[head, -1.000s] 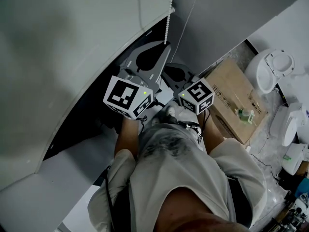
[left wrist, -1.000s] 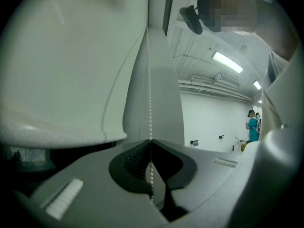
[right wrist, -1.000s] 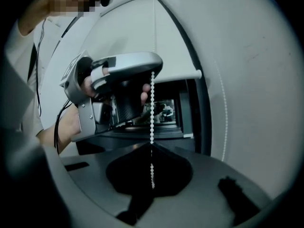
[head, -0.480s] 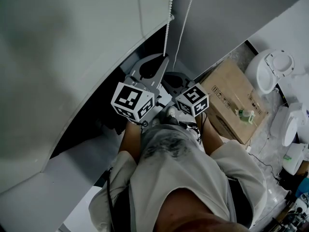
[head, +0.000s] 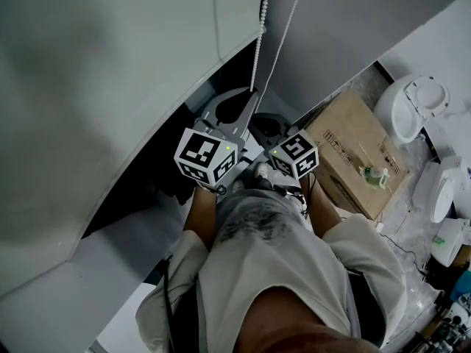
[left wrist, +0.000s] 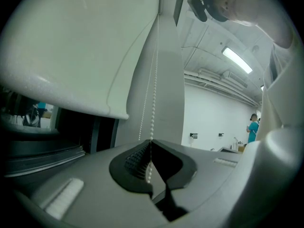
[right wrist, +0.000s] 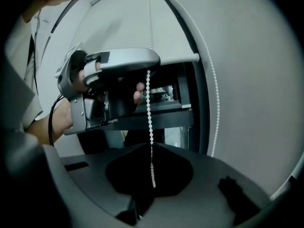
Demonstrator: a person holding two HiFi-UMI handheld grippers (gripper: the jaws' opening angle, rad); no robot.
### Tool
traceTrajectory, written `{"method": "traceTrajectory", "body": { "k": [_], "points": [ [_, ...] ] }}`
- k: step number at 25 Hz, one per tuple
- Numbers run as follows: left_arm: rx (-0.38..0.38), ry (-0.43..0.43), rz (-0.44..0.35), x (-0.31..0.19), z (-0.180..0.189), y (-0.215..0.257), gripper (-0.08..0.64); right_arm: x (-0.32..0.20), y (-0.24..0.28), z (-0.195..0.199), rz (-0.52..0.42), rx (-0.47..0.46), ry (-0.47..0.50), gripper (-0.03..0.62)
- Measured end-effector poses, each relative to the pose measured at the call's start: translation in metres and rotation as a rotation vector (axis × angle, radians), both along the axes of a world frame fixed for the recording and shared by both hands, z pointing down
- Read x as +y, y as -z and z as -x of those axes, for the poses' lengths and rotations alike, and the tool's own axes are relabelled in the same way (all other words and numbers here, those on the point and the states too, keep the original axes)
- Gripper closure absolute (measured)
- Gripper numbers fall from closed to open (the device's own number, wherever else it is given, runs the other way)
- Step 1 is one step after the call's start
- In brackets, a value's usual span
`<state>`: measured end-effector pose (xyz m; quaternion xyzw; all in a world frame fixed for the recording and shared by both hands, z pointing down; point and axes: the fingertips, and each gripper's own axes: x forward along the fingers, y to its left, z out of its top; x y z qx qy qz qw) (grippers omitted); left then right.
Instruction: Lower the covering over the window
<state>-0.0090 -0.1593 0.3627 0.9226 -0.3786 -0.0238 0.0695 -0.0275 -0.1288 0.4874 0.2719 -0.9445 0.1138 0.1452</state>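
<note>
The step in hand looks like drawing the cord. The left gripper (left wrist: 151, 140) has its jaws closed on the bead chain (left wrist: 154, 80). The right gripper (right wrist: 148, 145) pinches the same strand just below it, at mid-frame in the head view. The blind (head: 110, 87) fills the upper left, and its lower edge sits above the dark window opening (head: 176, 160). The next move probably calls for a steady downward pull, with one gripper then letting go to regrip higher.

Cardboard box (head: 357, 145) on floor (head: 399, 210), white toilets (head: 413, 107) beside; ceiling strip light (left wrist: 236, 60) lit.
</note>
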Motion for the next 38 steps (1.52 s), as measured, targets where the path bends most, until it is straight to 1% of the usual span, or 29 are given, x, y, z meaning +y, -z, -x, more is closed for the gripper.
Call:
{"method": "traceTrajectory", "body": {
  "k": [1, 3, 6, 7, 8, 9, 12, 15, 19, 23, 26, 28, 29, 30, 35, 38],
  "points": [
    [-0.001, 0.002, 0.000, 0.000, 0.000, 0.000, 0.546, 0.002, 0.003, -0.001, -0.008, -0.001, 0.004, 0.574],
    [-0.001, 0.005, 0.001, 0.000, 0.001, 0.000, 0.546, 0.006, 0.017, -0.004, -0.034, -0.033, 0.018, 0.574],
    [-0.001, 0.010, 0.000, -0.001, 0.002, 0.001, 0.546, 0.010, 0.052, -0.012, -0.092, -0.130, 0.042, 0.567],
    [-0.002, 0.010, 0.000, -0.001, 0.002, 0.001, 0.546, 0.011, 0.066, -0.014, -0.112, -0.165, 0.048, 0.551],
    [-0.002, 0.010, 0.000, -0.002, 0.002, 0.000, 0.546, 0.011, 0.081, -0.017, -0.133, -0.195, 0.049, 0.521],
    [-0.003, 0.010, 0.000, -0.002, 0.002, 0.000, 0.546, 0.010, 0.097, -0.020, -0.158, -0.221, 0.045, 0.516],
    [-0.006, 0.007, 0.001, -0.001, 0.000, 0.000, 0.546, 0.001, 0.142, -0.029, -0.240, -0.281, 0.020, 0.517],
    [-0.012, 0.003, -0.001, 0.001, -0.002, 0.001, 0.546, -0.008, 0.181, -0.031, -0.317, -0.318, 0.018, 0.517],
    [-0.016, 0.001, -0.001, 0.003, -0.004, 0.001, 0.546, -0.018, 0.218, -0.025, -0.401, -0.336, 0.037, 0.517],
    [-0.018, -0.004, -0.002, 0.004, -0.005, 0.001, 0.546, -0.024, 0.243, -0.019, -0.448, -0.346, 0.054, 0.517],
    [-0.018, -0.008, -0.002, 0.005, -0.007, 0.001, 0.546, -0.028, 0.251, -0.015, -0.477, -0.334, 0.060, 0.517],
    [-0.016, -0.010, -0.003, 0.006, -0.008, 0.000, 0.546, -0.028, 0.251, -0.012, -0.488, -0.323, 0.069, 0.528],
    [-0.014, -0.010, -0.003, 0.006, -0.009, 0.001, 0.546, -0.028, 0.251, -0.011, -0.490, -0.322, 0.074, 0.558],
    [-0.013, -0.010, -0.004, 0.006, -0.009, 0.001, 0.546, -0.027, 0.250, -0.010, -0.490, -0.324, 0.078, 0.569],
    [-0.020, -0.007, -0.007, 0.007, -0.007, 0.001, 0.546, -0.027, 0.249, -0.013, -0.480, -0.353, 0.049, 0.574],
    [-0.043, -0.007, 0.009, 0.008, -0.007, -0.009, 0.546, -0.028, 0.239, -0.013, -0.485, -0.324, 0.035, 0.574]
  ]
}}
